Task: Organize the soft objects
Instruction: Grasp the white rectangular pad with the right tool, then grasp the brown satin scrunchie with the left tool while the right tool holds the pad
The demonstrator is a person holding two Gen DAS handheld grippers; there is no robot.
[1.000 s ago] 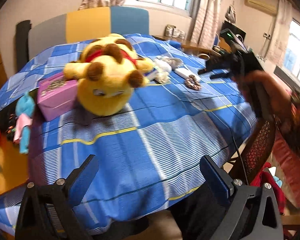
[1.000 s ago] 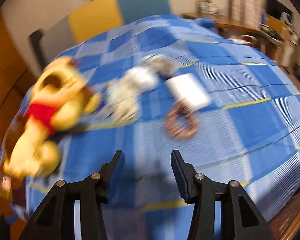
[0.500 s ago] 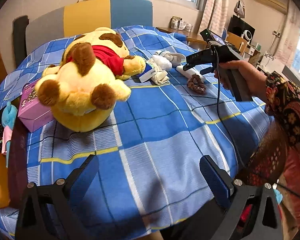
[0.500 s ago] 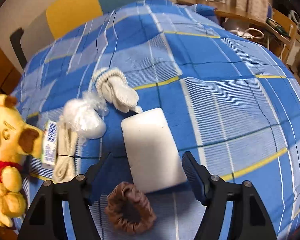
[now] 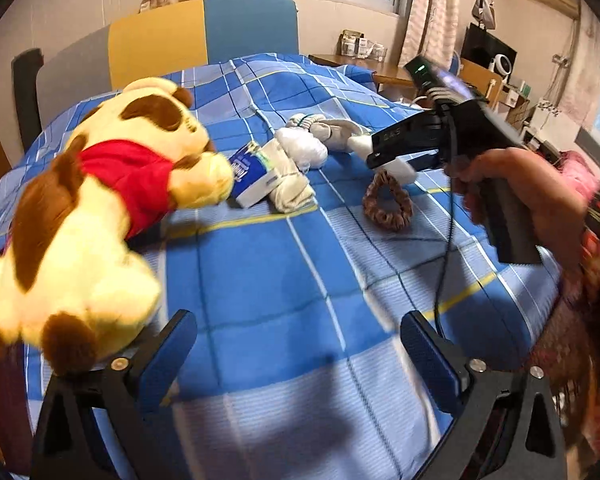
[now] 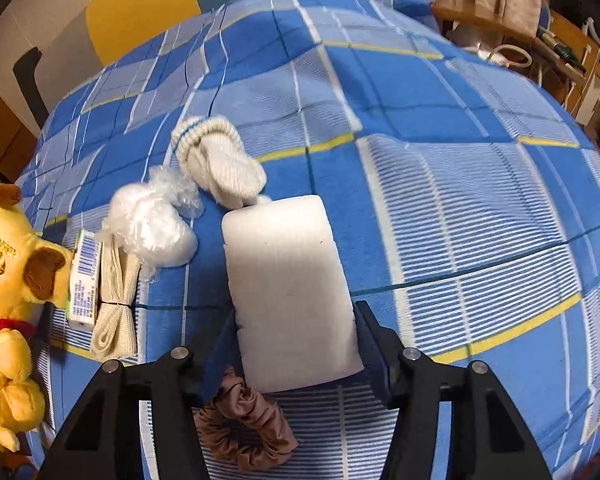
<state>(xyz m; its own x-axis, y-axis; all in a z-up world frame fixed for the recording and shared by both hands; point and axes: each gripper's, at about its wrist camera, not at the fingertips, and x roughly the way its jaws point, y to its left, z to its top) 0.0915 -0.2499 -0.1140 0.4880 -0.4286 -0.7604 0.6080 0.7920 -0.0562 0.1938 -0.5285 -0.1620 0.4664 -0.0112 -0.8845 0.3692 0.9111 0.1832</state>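
We are working over a bed [image 6: 480, 168] spread with a blue plaid cover. Nearest us, the right hand-held gripper [image 6: 296, 344] is straddling the near end of the white foam block [image 6: 288, 280]; its jaws have just been closing, and the fingers are sitting right at the block's sides, though we cannot tell whether they are pressing yet. A brown scrunchie [image 6: 246, 432] is lying just under the left finger, so we are risking snagging it or dragging it along. The left hand-held gripper [image 5: 298, 356] is hanging open and empty over bare cover, beside the yellow plush dog [image 5: 88, 216]. Farther off, a folded cloth with a label [image 6: 112, 304], a white plastic-wrapped bundle [image 6: 152, 228] and rolled socks [image 6: 220, 164] are lying close together; the socks are touching the block's far end, so lifting may tug them.
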